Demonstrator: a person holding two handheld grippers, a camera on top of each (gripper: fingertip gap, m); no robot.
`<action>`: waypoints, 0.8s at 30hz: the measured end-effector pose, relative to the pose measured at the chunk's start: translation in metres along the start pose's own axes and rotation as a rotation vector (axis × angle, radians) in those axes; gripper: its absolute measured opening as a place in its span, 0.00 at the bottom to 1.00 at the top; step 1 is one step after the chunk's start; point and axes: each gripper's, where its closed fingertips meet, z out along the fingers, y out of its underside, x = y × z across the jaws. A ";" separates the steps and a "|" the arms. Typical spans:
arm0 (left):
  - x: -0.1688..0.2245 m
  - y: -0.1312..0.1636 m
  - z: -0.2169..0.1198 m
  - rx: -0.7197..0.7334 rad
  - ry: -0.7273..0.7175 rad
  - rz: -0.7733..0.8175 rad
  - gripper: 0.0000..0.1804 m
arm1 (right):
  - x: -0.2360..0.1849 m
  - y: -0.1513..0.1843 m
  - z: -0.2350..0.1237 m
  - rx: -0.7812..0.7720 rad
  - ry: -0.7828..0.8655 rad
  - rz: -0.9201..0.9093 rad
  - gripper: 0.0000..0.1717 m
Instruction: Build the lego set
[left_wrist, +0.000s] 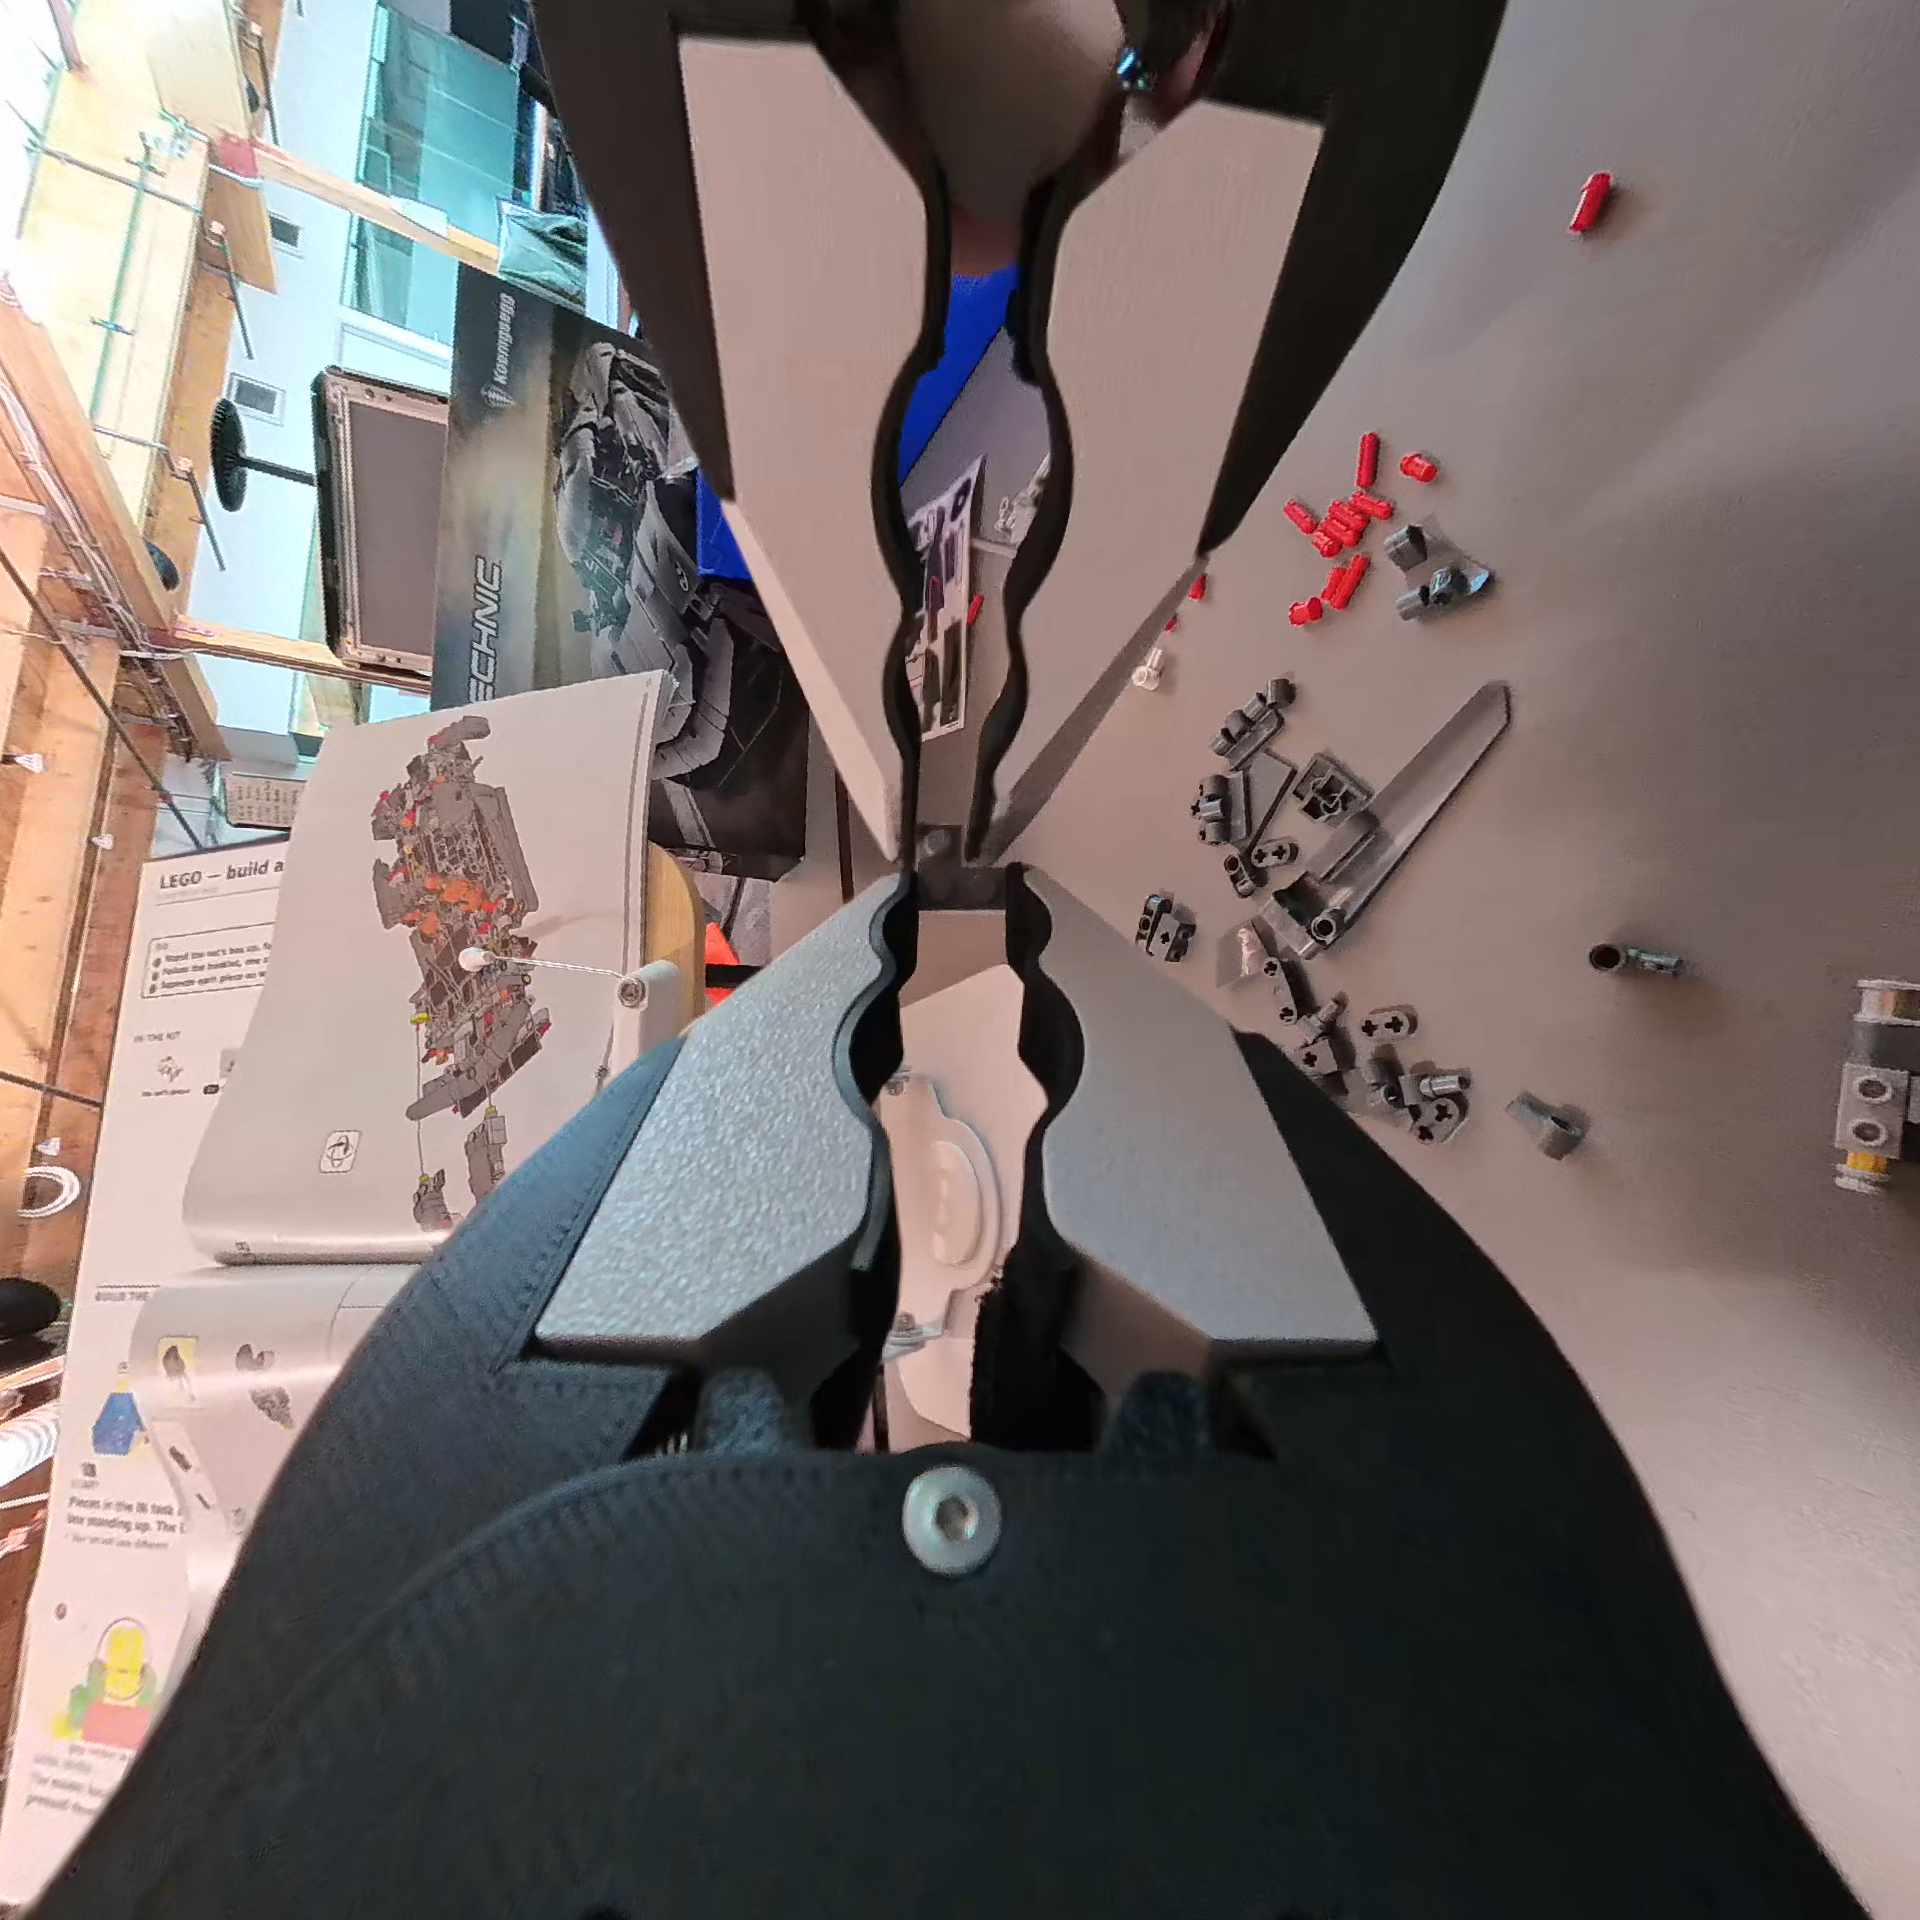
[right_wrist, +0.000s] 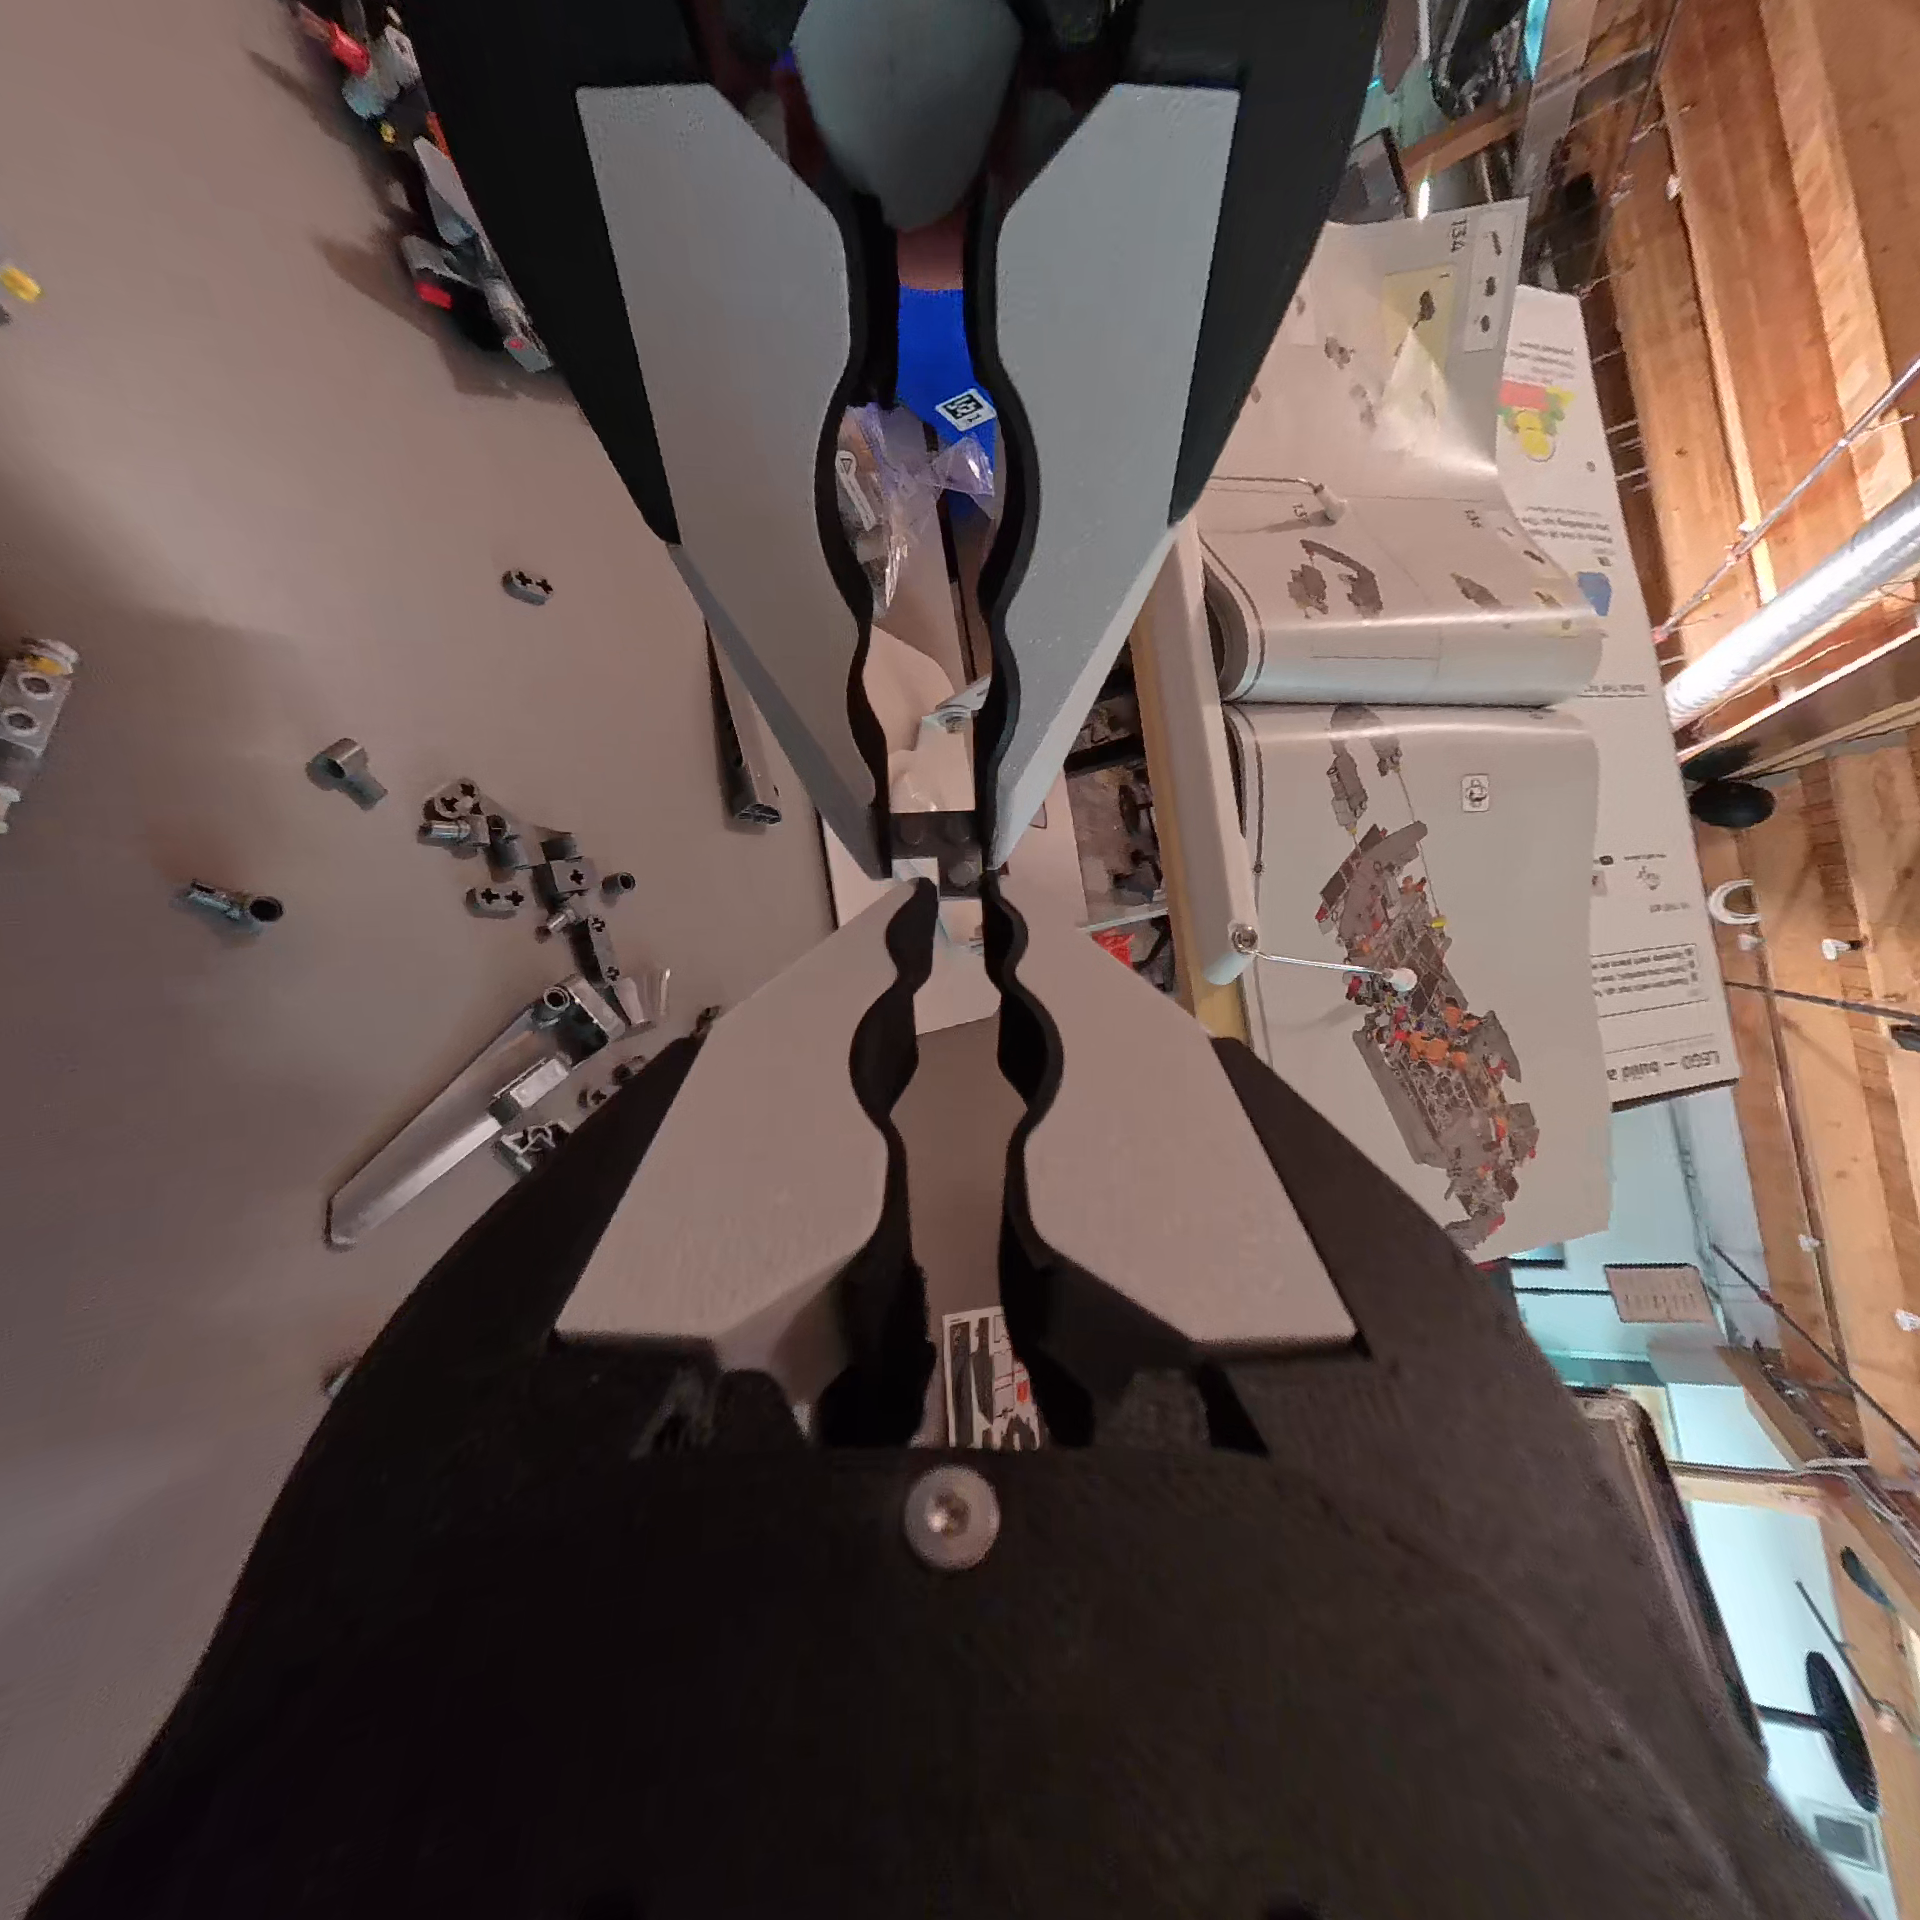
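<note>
Bright, even daylight from windows (left_wrist: 312, 208), soft shadows, strong fisheye warping at edges, slight blur centrally

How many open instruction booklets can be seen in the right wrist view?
2. The upper booklet shows small parts; the lower booklet below it shows a large grey model. Others may be hidden.

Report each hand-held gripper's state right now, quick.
Left hand-held gripper: closed on a dark grey studded plate.
Right hand-held gripper: nearly closed around a small grey piece at that plate; whether it grips cannot be told.
</note>
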 end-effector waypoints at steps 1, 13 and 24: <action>0.001 0.000 0.000 -0.004 0.003 0.003 0.08 | 0.000 0.000 0.000 0.000 0.003 -0.006 0.03; 0.003 0.002 0.000 -0.001 -0.009 -0.002 0.10 | -0.002 0.002 0.002 0.013 -0.009 0.055 0.03; 0.059 0.037 -0.039 -0.092 0.178 -0.178 0.17 | -0.023 0.016 -0.005 0.027 -0.085 0.180 0.03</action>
